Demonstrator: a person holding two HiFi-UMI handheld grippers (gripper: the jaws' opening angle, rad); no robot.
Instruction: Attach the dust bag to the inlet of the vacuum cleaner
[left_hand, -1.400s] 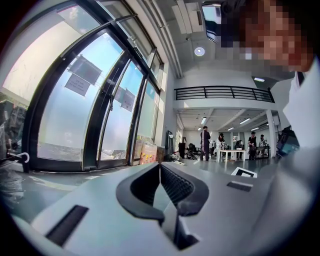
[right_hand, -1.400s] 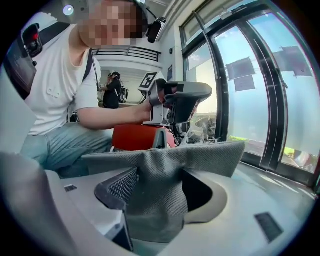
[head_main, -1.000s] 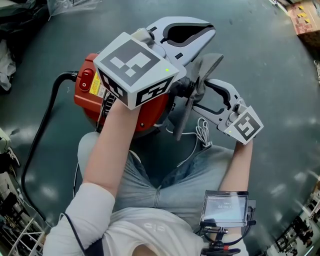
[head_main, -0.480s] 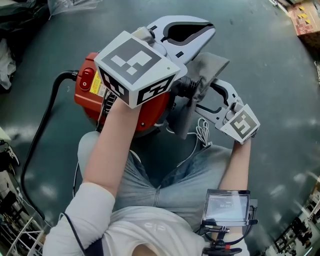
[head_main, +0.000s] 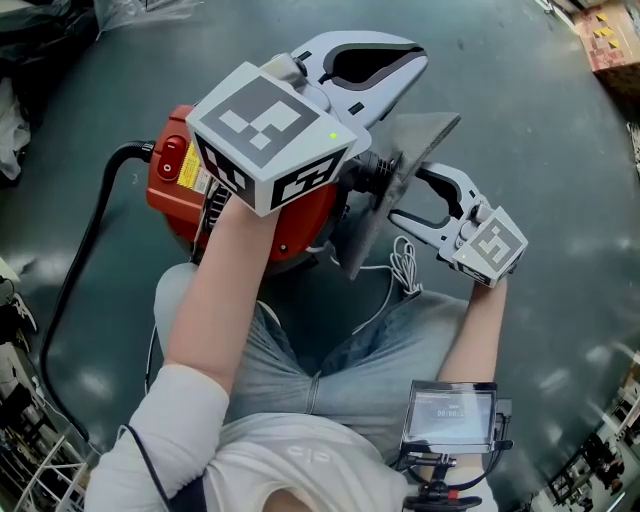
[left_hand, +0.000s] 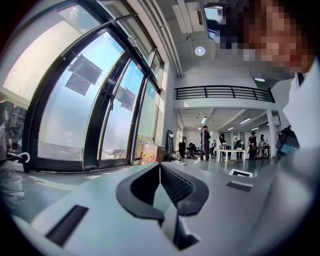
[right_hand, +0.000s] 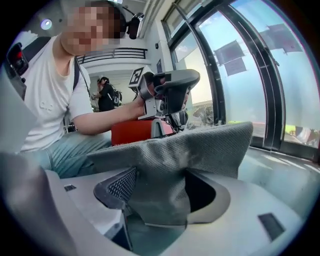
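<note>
Now: my right gripper (right_hand: 160, 180), jaws clamped on grey dust bag (head_main: 410, 145), held off floor just beside red vacuum cleaner (head_main: 175, 185). Bag is woven cloth: I judge it light, soft, floppy, not slippery. Better hold likely near its opening than loose middle. Bag stands on edge, long axis slanting from my lap toward far right, flat face toward vacuum cleaner. Left gripper (left_hand: 159, 167) above vacuum cleaner, jaws together, empty.

Floor (head_main: 560, 200): dark grey-green, smooth, with pale glossy reflections
Windows (left_hand: 75, 115): tall panes in dark frames, daylit, paper sheets (left_hand: 77, 84) stuck on
Mezzanine railing (left_hand: 222, 92): dark bars across the white far wall
Ceiling lights (left_hand: 200, 50): round and strip lamps, lit
Table (left_hand: 235, 151): white, at the far end, people (left_hand: 205, 142) standing near
</note>
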